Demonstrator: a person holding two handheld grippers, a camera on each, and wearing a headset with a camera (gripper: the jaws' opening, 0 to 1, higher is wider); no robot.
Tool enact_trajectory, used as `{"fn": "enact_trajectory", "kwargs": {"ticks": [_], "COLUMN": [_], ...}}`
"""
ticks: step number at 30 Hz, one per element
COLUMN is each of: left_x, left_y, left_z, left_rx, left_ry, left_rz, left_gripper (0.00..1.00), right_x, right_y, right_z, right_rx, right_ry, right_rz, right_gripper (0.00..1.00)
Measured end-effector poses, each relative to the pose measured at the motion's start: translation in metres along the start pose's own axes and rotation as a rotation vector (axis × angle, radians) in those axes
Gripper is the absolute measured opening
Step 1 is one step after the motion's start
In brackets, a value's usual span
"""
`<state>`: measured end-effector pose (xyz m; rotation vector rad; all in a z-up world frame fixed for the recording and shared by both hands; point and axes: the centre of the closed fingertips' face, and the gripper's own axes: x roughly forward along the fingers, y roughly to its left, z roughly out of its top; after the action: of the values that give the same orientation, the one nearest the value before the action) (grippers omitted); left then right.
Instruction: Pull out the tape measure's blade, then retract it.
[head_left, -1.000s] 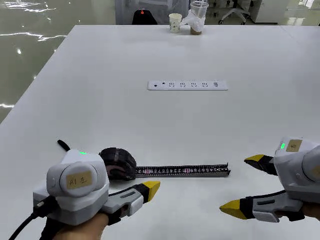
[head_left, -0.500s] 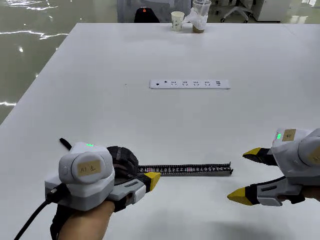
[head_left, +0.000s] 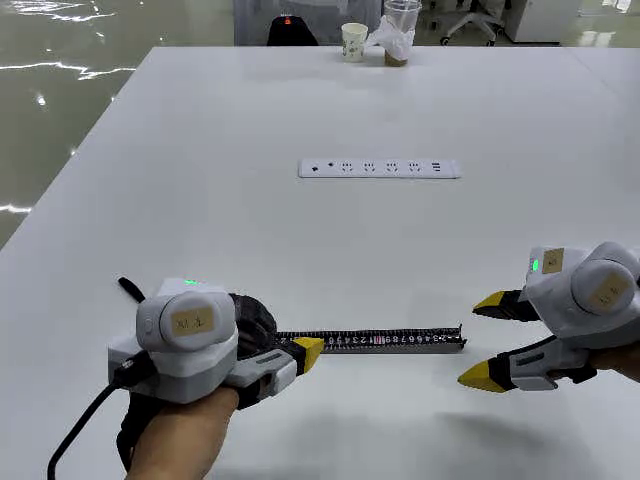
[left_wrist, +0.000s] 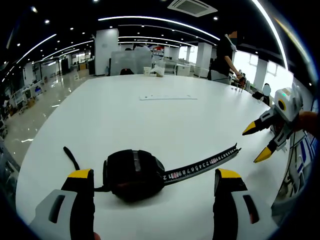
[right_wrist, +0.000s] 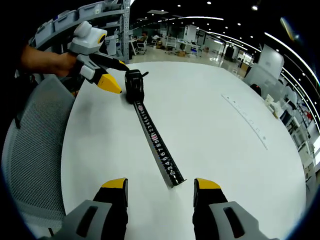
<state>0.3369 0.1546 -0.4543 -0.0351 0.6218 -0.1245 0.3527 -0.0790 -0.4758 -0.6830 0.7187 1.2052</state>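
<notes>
Left gripper (left_wrist: 154, 174), wide, straddles tape measure case (head_left: 258, 322); right gripper (head_left: 481, 338), wide, faces extended blade (head_left: 390, 340) tip on counter (head_left: 400, 240)

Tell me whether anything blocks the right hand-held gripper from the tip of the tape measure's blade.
Nothing visible does. The right hand-held gripper is open, facing the free end of the blade, with bare table between them.

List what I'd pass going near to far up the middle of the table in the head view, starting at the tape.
tape measure blade → power strip → paper cup at the far edge
</notes>
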Motion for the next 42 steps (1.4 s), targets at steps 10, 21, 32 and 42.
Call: {"fn": "enact_trajectory", "kwargs": {"ticks": [10,21,32,42], "left_x": [0.009,0.017,0.024,0.03], "left_y": [0.007,0.011,0.014,0.023], "left_z": [-0.001,-0.002,-0.005,-0.006], "left_rx": [-0.015,-0.028,-0.035,-0.056], "left_ry": [0.012,0.018,0.036,0.047], "left_rz": [0.019,0.031,0.044,0.068], "left_gripper": [0.98,0.99,0.94,0.8], "right_x": [0.01,0.024,0.036,0.042], "right_y": [-0.012,-0.02,-0.021,-0.021], "right_z": [-0.004,-0.012,-0.021,-0.024], "right_rx": [-0.071,-0.134,-0.189,-0.223], "right_ry": [0.035,0.08,0.123,0.129], "right_rz": [0.041,0.097,0.143,0.165], "right_gripper": [0.41,0.3,0.22,0.16]}}
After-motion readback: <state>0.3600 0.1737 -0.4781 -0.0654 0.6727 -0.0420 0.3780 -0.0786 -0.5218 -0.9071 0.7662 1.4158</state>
